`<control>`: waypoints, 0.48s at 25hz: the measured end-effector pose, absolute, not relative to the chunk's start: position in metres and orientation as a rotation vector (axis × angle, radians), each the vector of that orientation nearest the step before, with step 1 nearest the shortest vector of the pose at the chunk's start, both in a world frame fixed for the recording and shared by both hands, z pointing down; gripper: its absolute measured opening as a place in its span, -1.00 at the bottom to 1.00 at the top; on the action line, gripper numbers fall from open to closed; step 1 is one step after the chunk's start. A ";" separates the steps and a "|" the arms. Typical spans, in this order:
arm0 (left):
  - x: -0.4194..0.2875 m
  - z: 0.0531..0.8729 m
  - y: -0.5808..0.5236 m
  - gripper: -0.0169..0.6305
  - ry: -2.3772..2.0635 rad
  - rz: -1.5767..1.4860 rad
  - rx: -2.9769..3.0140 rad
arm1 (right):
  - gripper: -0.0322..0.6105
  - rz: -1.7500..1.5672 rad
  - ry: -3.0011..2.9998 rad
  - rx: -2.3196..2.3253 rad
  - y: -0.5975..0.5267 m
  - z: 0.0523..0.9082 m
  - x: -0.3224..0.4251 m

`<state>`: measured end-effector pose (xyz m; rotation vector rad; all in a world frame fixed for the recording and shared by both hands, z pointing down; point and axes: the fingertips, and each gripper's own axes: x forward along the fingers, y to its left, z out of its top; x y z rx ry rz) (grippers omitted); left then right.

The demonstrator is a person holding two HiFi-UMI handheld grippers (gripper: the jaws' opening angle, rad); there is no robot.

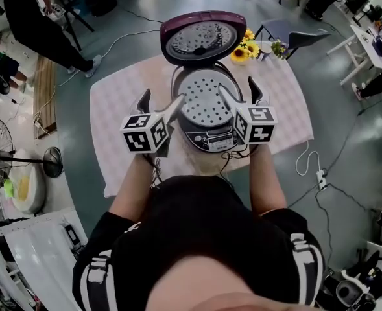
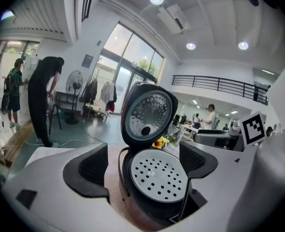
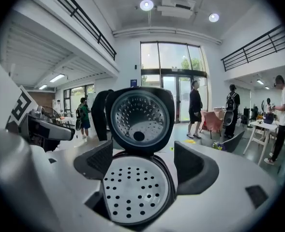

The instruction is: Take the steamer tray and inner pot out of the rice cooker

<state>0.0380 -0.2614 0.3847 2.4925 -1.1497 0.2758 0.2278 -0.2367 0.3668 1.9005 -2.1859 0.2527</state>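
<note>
— Desk point(image 1: 113, 102)?
— Covered with a pale checked cloth; the cooker point(image 1: 207, 138) stands on it, in front of the person.
— Lid point(image 1: 203, 37)?
— Swung fully open, upright behind the cooker's mouth.
— And the tray point(image 1: 205, 99)?
— Grey, round, full of holes, lying flat in the cooker's mouth. The pot under it is hidden.
— Left hand-held gripper point(image 1: 159, 103)?
— At the cooker's left edge, jaws spread and gripping nothing; its own view point(image 2: 142, 163) shows the tray lying beyond the gap.
— Right hand-held gripper point(image 1: 239, 91)?
— At the cooker's right edge, also spread and empty, the tray likewise beyond its gap point(image 3: 144, 163). I cannot tell whether either one touches the rim.
— Anything smaller?
— Sunflowers point(image 1: 242, 47) just right of the lid.
</note>
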 end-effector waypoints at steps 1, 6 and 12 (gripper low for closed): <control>0.039 0.390 -0.263 0.40 -1.147 0.301 2.480 | 0.26 0.273 -2.157 1.873 -0.239 0.373 0.229; 0.046 0.419 -0.269 0.40 -1.113 0.430 2.390 | 0.25 0.352 -2.008 1.753 -0.246 0.405 0.236; 0.063 0.446 -0.275 0.40 -1.057 0.586 2.324 | 0.25 0.414 -1.900 1.696 -0.258 0.433 0.251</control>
